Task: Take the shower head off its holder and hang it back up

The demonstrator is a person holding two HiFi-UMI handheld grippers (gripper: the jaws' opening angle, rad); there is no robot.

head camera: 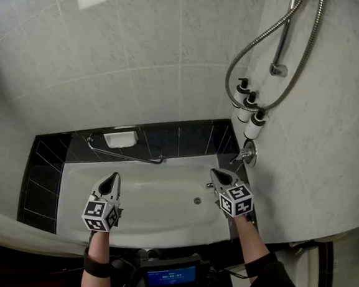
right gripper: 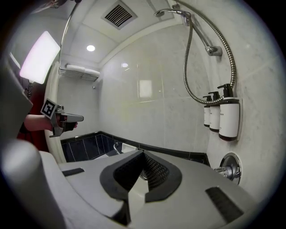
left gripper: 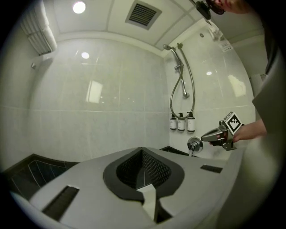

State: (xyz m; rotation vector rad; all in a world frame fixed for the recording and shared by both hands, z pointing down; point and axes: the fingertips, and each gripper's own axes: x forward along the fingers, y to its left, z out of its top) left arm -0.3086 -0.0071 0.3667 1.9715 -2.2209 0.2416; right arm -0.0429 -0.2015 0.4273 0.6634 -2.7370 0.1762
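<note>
Your left tongs and right tongs are both pressed together, holding nothing, low over the tub. The shower head hangs high on the right wall, pointing out from its holder. Your right tongs are nearer, so reach up with those.

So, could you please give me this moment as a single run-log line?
phase: before reach | left gripper: shut, empty | right gripper: shut, empty | shower head: on holder, untouched
</note>
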